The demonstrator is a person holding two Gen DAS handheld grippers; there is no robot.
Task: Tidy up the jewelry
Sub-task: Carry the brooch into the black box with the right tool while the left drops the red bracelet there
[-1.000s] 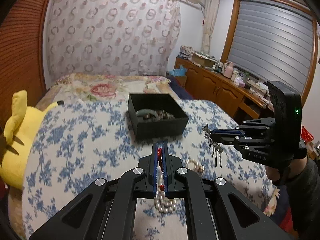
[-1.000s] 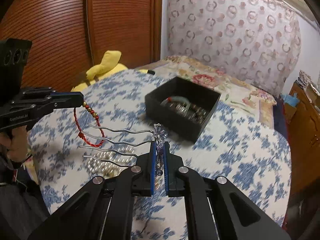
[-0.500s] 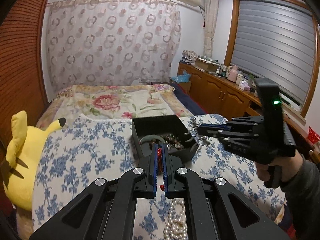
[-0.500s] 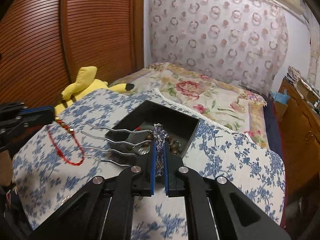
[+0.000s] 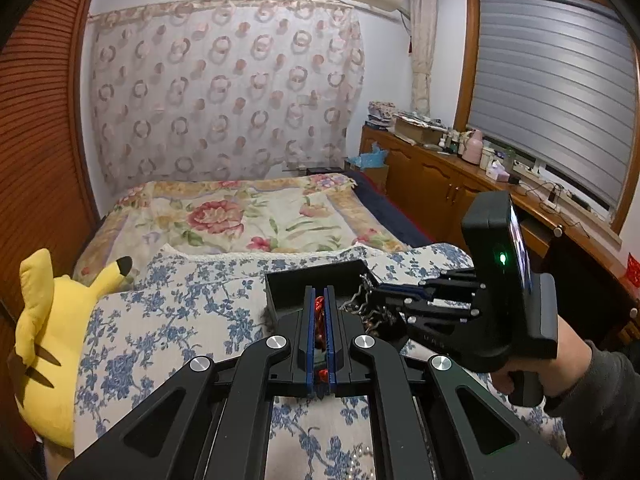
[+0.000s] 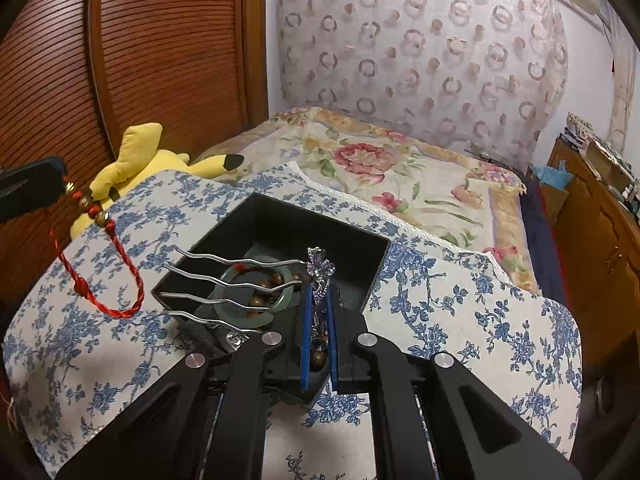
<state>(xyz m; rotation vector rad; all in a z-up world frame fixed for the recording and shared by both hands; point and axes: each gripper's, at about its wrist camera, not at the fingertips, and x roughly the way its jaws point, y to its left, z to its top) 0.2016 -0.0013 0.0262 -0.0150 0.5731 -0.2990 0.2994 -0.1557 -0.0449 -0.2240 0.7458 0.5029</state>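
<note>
A black open box (image 6: pixel 352 248) (image 5: pixel 320 280) sits on the blue-flowered cloth and holds a pale green bangle (image 6: pixel 286 298) and brown beads. My right gripper (image 6: pixel 319 294) is shut on a silver hair comb (image 6: pixel 224 280) by its purple ornament, and the wavy prongs reach left over the box. In the left wrist view that gripper (image 5: pixel 378 290) hangs over the box's right corner. My left gripper (image 5: pixel 319 300) is shut on a red cord bracelet (image 6: pixel 102 268) with gold beads, which dangles left of the box above the cloth.
A yellow plush toy (image 5: pixel 52 344) (image 6: pixel 148 156) lies at the cloth's left edge. Behind the box the floral bedspread (image 5: pixel 248 216) stretches back. A wooden cabinet (image 5: pixel 448 184) with clutter runs along the right wall. Pearls (image 5: pixel 360 464) lie on the cloth under my left gripper.
Both grippers have moved forward to the black box. The comb's prongs, earlier over the cloth, now hang over the box. The red bracelet has come closer to the box's left side.
</note>
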